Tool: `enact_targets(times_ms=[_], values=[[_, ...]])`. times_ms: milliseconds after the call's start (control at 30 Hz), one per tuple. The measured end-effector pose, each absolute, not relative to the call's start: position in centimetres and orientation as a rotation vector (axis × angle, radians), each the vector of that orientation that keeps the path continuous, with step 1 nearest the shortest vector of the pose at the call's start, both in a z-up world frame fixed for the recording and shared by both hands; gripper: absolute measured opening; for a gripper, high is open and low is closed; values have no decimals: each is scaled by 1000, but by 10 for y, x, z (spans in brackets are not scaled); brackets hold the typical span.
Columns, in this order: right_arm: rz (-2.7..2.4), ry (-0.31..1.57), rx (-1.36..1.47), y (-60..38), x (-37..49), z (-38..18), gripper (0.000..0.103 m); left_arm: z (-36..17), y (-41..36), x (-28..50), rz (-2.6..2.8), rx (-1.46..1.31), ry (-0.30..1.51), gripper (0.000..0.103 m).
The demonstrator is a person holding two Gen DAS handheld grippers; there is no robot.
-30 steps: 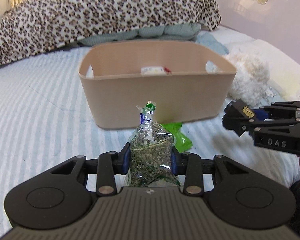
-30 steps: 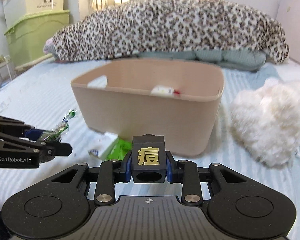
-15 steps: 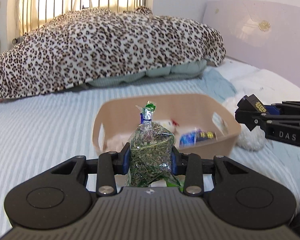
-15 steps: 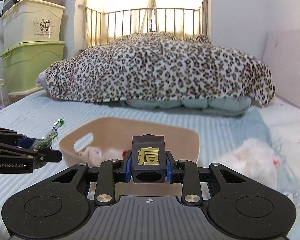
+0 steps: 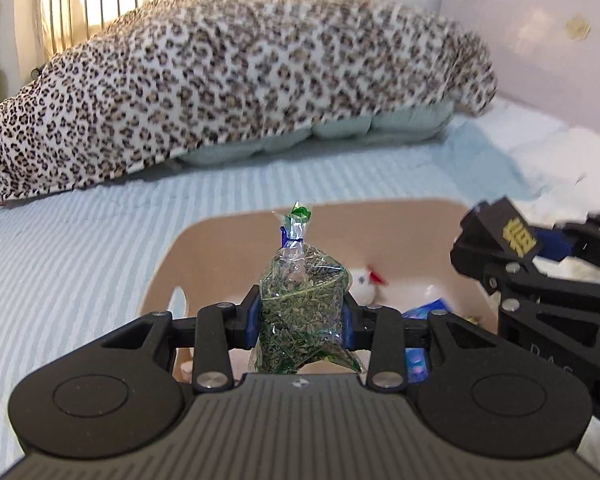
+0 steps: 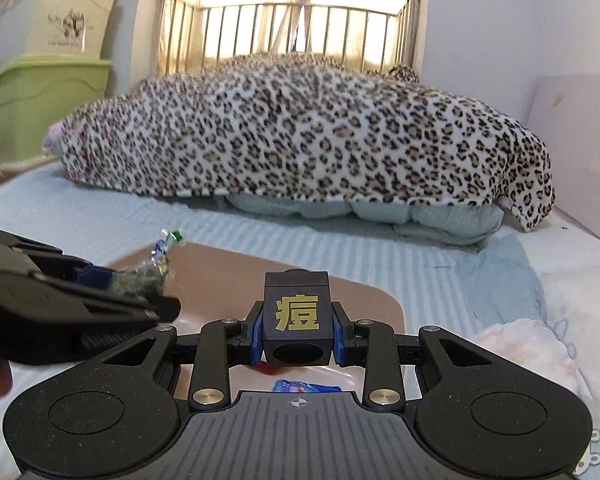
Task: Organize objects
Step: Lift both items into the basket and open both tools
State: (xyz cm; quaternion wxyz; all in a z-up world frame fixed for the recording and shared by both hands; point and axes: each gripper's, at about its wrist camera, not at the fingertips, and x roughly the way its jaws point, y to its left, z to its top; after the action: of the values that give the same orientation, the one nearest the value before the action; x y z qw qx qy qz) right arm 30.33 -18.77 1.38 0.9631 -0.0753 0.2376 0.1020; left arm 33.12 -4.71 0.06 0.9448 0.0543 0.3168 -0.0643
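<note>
Left gripper clamped the herb bag, right gripper the black cube; both hung over the beige bin, lower centre. Some items already inside; these two undropped.

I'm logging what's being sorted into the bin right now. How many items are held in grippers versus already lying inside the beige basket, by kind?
Held, bag of dried green herbs in left gripper: 1
Held, black cube with gold character in right gripper: 1
In beige basket, white plush toy with red part: 1
In basket, blue packet: 1
Total visible: 4; the grippers hide part of the basket.
</note>
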Motion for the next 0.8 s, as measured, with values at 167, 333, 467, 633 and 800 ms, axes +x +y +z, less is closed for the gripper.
enact_targets(times_ms=[167, 333, 467, 633, 800], values=[[185, 581, -188, -178, 320, -9, 29, -28, -49, 347, -63, 174, 742, 40], [171, 663, -210, -178, 326, -30, 37, -35, -41, 342, -83, 208, 779, 44], [163, 649, -120, -189, 317, -21, 57, -25, -34, 329, -69, 212, 771, 64], [173, 559, -179, -194, 285, -2, 78, -6, -22, 310, -74, 171, 747, 76], [206, 547, -148, -201, 259, 10, 96, 5, -4, 289, -57, 118, 715, 92]])
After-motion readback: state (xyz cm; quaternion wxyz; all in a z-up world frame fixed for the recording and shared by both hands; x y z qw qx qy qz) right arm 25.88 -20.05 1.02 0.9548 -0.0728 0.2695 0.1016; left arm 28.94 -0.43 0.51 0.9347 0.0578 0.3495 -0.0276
